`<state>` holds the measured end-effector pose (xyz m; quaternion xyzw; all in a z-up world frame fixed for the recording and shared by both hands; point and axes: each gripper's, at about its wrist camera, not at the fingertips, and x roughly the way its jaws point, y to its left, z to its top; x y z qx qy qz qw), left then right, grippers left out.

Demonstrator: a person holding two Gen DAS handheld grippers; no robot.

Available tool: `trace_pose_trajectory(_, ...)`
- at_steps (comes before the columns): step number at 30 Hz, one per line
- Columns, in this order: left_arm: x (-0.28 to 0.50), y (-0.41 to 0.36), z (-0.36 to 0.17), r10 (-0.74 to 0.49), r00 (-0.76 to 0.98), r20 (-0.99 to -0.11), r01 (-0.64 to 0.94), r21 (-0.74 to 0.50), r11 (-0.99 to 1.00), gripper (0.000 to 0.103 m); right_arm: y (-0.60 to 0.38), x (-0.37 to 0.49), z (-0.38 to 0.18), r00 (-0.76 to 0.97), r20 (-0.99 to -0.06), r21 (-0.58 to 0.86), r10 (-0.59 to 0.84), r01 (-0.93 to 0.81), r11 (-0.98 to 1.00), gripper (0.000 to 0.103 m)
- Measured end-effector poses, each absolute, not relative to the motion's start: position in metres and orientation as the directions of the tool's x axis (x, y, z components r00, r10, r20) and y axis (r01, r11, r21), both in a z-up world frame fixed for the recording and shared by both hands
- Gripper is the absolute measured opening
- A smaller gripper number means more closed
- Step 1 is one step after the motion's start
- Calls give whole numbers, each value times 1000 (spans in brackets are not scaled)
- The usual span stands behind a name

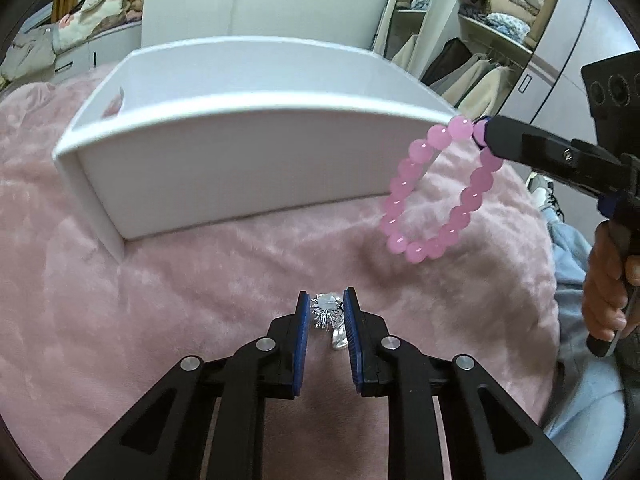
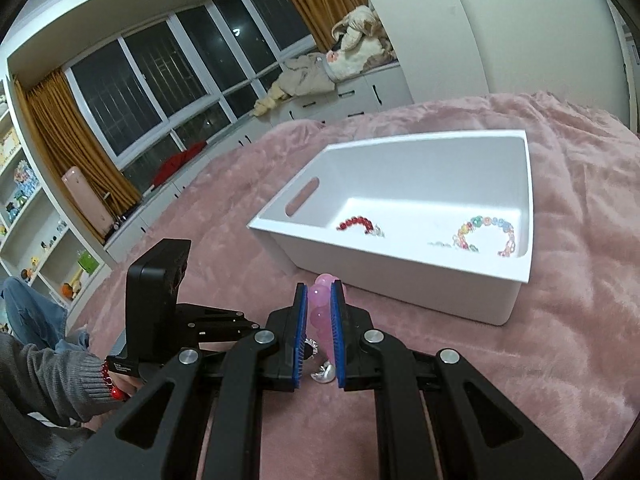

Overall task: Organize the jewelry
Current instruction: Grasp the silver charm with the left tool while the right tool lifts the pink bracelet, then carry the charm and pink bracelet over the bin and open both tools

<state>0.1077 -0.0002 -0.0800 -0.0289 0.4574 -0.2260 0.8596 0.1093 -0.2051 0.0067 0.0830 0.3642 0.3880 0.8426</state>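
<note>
A white box [image 1: 248,160] stands on the pink blanket; in the right wrist view its inside [image 2: 420,216] holds a red bead bracelet [image 2: 356,224] and a multicoloured bead bracelet [image 2: 486,234]. My left gripper [image 1: 326,300] is shut on a silver ring [image 1: 330,314] with a spiky ornament, close above the blanket in front of the box. My right gripper [image 2: 320,292] is shut on a pink bead bracelet [image 2: 320,312], which hangs in the air near the box's right front corner [image 1: 436,196]. The silver ring [image 2: 322,372] shows below it.
The fluffy pink blanket [image 1: 200,300] covers the bed. White drawers with plush toys [image 2: 352,52] stand under the window behind the bed. An open wardrobe [image 1: 492,40] with clothes is at the far right. The person's jeans [image 1: 576,360] are at the bed's right edge.
</note>
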Motion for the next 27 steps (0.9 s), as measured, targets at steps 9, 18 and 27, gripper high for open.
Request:
trace_pose_trajectory(9,107,6,-35,-427,540,-725,384,-239,892,22,-213,109,33,467,-485,436,739,-604,667,12)
trace_pose_trajectory(18,118,10,7,-422,597,-682,393,-210,895,22,-217,112,53,511,-464,411,723,-599,687,12)
trace_pose_trajectory(27,141,7,29,-405,632,-660,399,-170,901,22,-221,121,63,555,-486,373,675,-567,734,12)
